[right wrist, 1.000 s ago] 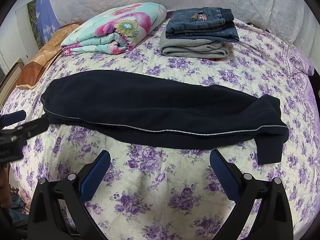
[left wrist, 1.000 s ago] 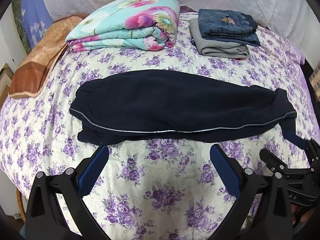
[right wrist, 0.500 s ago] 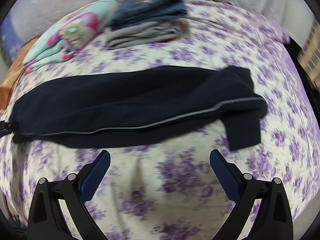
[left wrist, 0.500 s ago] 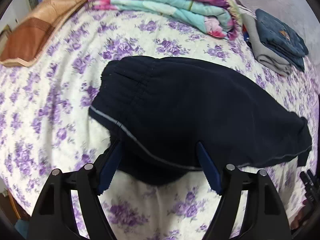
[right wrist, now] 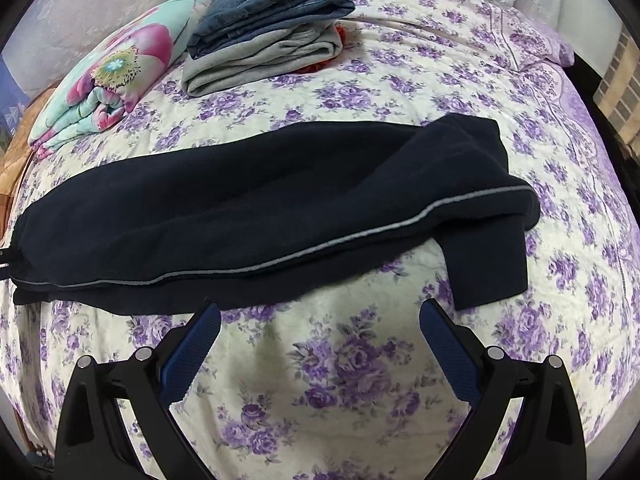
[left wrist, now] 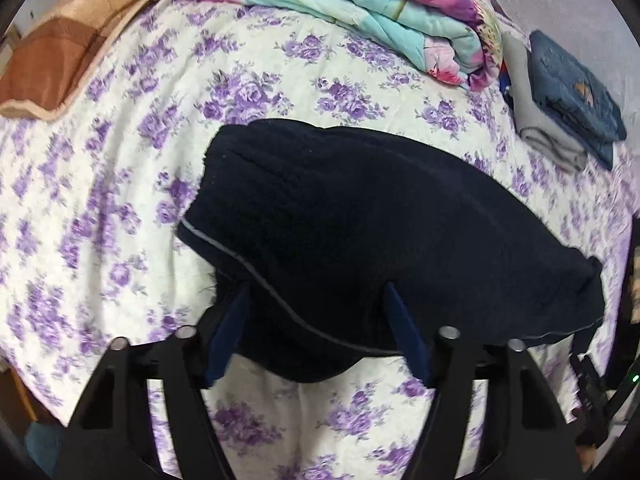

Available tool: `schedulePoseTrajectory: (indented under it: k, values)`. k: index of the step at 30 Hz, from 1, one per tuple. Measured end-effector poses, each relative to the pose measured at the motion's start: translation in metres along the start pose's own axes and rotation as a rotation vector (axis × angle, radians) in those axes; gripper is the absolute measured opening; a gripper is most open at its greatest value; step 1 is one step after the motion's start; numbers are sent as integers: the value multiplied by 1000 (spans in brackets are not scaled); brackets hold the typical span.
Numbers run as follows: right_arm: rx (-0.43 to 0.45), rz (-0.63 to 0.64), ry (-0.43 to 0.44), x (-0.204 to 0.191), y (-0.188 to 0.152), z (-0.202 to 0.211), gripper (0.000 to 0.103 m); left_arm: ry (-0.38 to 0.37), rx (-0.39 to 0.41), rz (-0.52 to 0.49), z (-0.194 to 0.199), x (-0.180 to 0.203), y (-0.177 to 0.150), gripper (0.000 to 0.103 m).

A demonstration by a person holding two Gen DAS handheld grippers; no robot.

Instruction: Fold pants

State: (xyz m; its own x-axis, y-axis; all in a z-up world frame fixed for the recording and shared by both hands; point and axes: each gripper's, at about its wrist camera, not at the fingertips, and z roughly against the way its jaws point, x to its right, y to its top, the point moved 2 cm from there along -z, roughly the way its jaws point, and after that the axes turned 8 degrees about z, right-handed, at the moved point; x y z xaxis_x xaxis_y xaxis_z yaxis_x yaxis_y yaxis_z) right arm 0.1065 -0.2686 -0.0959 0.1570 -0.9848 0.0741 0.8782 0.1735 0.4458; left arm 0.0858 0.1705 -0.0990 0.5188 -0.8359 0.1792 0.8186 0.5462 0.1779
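Purple-flowered bedding (right wrist: 360, 360) covers the bed that serves as the work surface. At the waist end of the dark pants (left wrist: 360, 220), the left gripper (left wrist: 316, 320) is closing, jaws straddling the near hem with cloth between them, likely to pinch that end for a lengthwise fold. The right gripper (right wrist: 320, 332) hangs spread and empty just short of the pants' near edge, toward the cuffs. Beyond the pants lie a folded floral quilt (left wrist: 360, 8) and stacked jeans (right wrist: 272, 12).
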Motion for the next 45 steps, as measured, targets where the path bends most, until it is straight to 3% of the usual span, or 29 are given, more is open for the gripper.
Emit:
schedulePoseTrajectory:
  k: [4,8,12,15,16,17,19,21,27,28,30,31,32,33,36,38,39,41,45]
  values:
    - [14,-7,-7,5,7,1,100,-63,-16,7,6,-2,-2,51]
    - [21,-36,-14,15,12,1,100,-48,-22,-17,1,3,-4,51]
    - [39,-45,-26,23,14,7,100,-76,-41,42,-20,0,0,50]
    - [50,-41,-43,31,14,10,100,-26,22,15,-14,7,2,29]
    - [52,-45,-49,36,14,11,100,-2,47,4,-9,10,3,14]
    - [58,-63,-58,45,14,13,100,4,69,-3,-3,12,4,10]
    - [76,-115,-78,66,17,15,100,-66,120,-5,14,14,9,0]
    - [91,-187,-75,91,22,16,100,-109,140,-13,24,19,12,0]
    - [86,-303,25,127,38,0,99,-88,69,-39,9,24,2,0]
    - [58,-307,46,126,41,-8,96,-87,56,-28,5,21,-3,0]
    - [-27,-312,71,122,47,-29,73,-65,38,-6,0,14,-11,4]
    - [-55,-318,77,120,50,-35,60,-61,33,3,-2,10,-15,6]
    - [-79,-327,97,119,51,-40,29,-63,32,6,-2,7,-18,7]
    - [-97,-354,165,119,54,-45,18,-66,35,11,-1,3,-21,7]
    - [-18,-454,263,133,64,-24,7,-58,52,10,5,-2,-25,10]
    - [40,-481,314,141,73,-8,7,-39,62,17,8,-6,-26,33]
    - [70,-509,356,147,79,1,7,-36,70,22,11,-8,-27,38]
    - [110,-550,430,155,92,12,7,-53,74,24,14,-9,-27,40]
    - [117,-537,444,150,108,12,7,-84,30,26,6,-4,-28,41]
